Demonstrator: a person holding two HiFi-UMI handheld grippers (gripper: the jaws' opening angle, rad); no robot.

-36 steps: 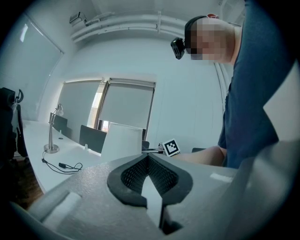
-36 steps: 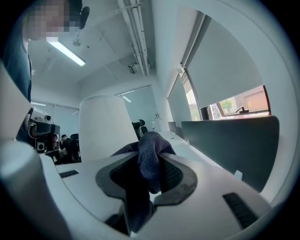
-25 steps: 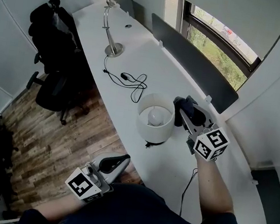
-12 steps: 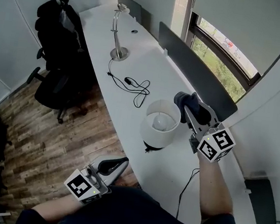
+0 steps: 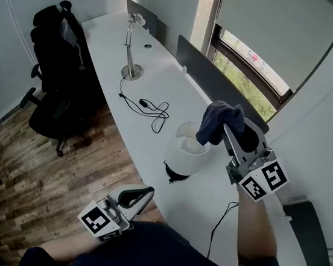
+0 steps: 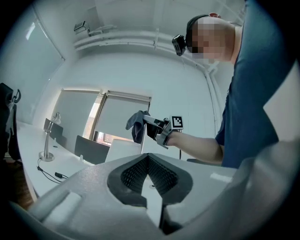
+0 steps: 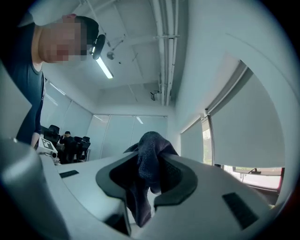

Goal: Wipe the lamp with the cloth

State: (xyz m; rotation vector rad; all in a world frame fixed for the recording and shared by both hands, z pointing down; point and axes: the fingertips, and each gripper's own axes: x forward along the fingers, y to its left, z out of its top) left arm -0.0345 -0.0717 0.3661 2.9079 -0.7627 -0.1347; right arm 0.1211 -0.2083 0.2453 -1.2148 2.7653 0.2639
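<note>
Currently: dark blue cloth held above white drum-shade lamp.
Right tool clamped on the cloth, over the shade's far rim; lamp stands near the white tabletop's near edge; left tool jaws together, empty, off that edge.

Probably an office: long white desk, swivel chair, divider panels

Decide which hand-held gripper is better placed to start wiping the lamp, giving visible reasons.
Right. The right hand-held gripper is shut on the cloth, above the lamp. The left hand-held gripper is shut, empty, farther away.
</note>
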